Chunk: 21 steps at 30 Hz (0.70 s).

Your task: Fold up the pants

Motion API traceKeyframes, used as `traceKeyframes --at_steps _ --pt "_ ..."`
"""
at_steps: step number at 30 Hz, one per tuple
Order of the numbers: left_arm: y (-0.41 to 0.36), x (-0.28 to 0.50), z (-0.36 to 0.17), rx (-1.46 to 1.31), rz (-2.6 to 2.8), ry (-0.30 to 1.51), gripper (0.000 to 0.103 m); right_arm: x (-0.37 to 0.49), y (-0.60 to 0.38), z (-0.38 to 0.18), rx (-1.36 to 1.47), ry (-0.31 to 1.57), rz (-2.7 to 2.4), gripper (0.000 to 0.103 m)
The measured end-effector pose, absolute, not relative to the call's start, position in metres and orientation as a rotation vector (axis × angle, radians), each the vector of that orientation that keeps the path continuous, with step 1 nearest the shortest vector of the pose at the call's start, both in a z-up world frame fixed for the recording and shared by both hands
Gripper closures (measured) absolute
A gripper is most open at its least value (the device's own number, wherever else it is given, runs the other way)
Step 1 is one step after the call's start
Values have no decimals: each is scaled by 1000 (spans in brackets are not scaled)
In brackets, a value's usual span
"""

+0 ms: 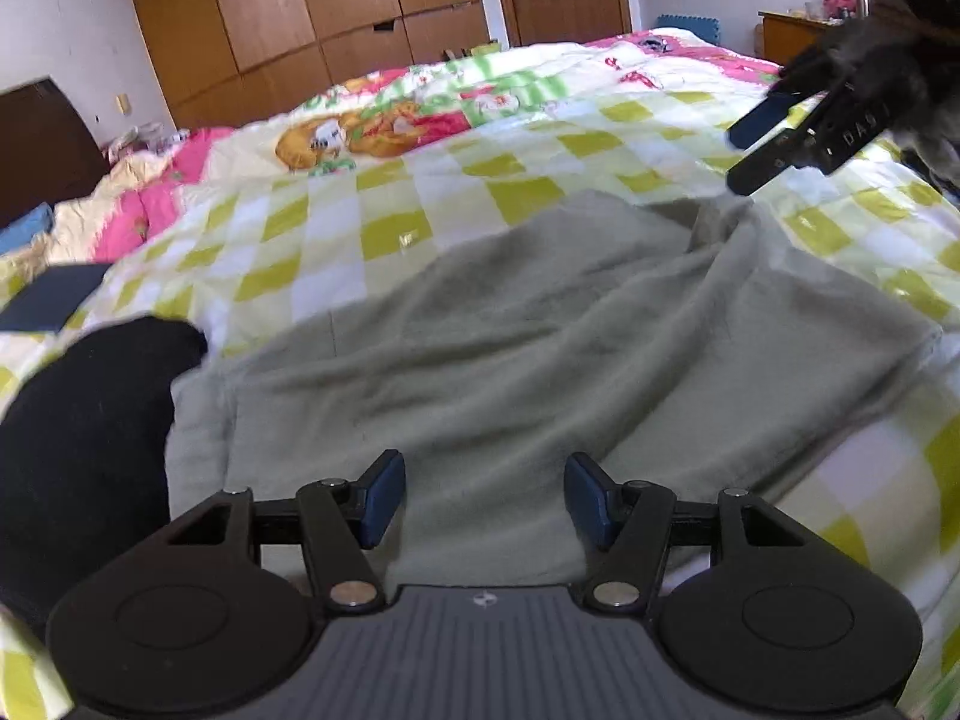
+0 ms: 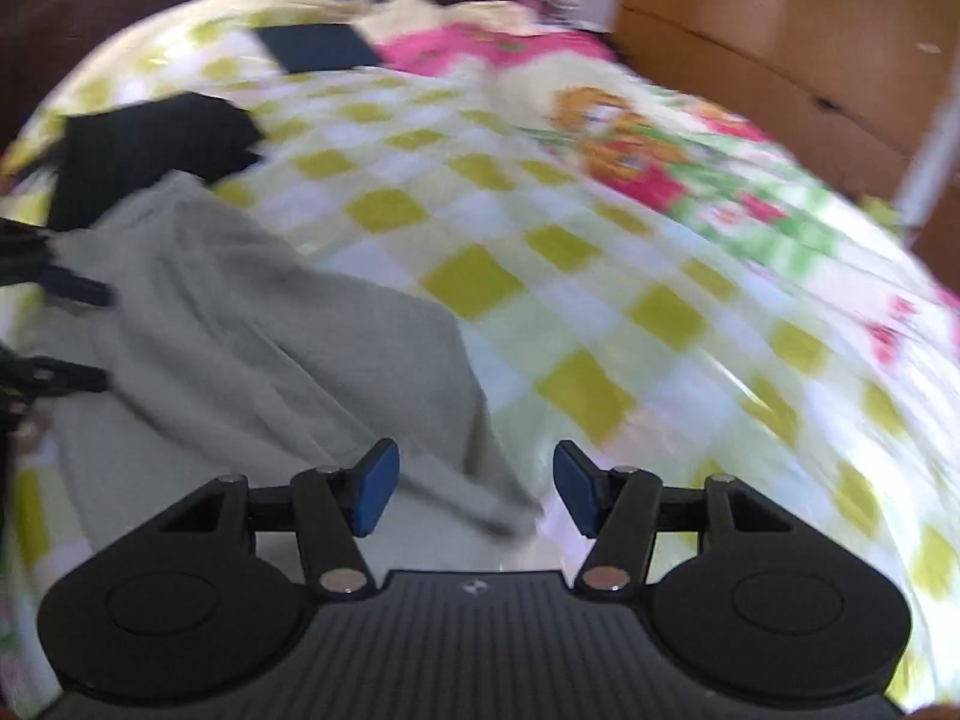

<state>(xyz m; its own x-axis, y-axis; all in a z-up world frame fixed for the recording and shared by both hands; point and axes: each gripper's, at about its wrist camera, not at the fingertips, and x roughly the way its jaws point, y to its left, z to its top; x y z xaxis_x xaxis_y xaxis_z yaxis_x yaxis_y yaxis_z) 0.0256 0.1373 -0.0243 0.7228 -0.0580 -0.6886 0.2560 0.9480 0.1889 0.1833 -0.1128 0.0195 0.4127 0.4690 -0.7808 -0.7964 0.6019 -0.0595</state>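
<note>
Left wrist view is showing the left hand-held gripper (image 1: 485, 498) released, hovering over the grey pants (image 1: 540, 348) lying rumpled just ahead; the right hand-held gripper (image 2: 471, 489) is likewise released at their edge. Pinching matching corners together should be keeping the fold square on the soft checked quilt (image 1: 336, 222), wardrobe (image 1: 300, 12) beyond.

My left claw (image 1: 485, 498) is hanging open right over the near end of the grey-green pants (image 1: 540, 348), blue pads spread wide with nothing between them. The pants lie rumpled on the bed (image 1: 372, 222), which has a yellow-green checked quilt with a cartoon print further back. A black garment (image 1: 90, 432) sits touching the pants' left edge, and a dark folded piece (image 1: 51, 297) lies a bit beyond it. The right claw (image 1: 780, 144) pokes in from the upper right, above the pants' far end. Wooden wardrobe (image 1: 300, 18) behind.
</note>
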Motion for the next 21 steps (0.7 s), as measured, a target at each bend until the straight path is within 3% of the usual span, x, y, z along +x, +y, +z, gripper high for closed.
traceKeyframes --at_steps 7,10,14,17,21 --pt "125 37 -31 359 -165 722 31 211 -96 -2 -606 1069 1013 45" --pt "123 37 -37 370 -175 742 30 216 -100 -15 -626 1173 982 59" --pt "126 28 -40 362 -183 743 30 211 -98 -12 -734 1137 905 65" --pt "125 22 -35 378 -182 714 30 202 -91 17 -689 1028 905 59" --pt "124 22 -33 359 -186 691 30 185 -59 29 -623 1013 1069 62"
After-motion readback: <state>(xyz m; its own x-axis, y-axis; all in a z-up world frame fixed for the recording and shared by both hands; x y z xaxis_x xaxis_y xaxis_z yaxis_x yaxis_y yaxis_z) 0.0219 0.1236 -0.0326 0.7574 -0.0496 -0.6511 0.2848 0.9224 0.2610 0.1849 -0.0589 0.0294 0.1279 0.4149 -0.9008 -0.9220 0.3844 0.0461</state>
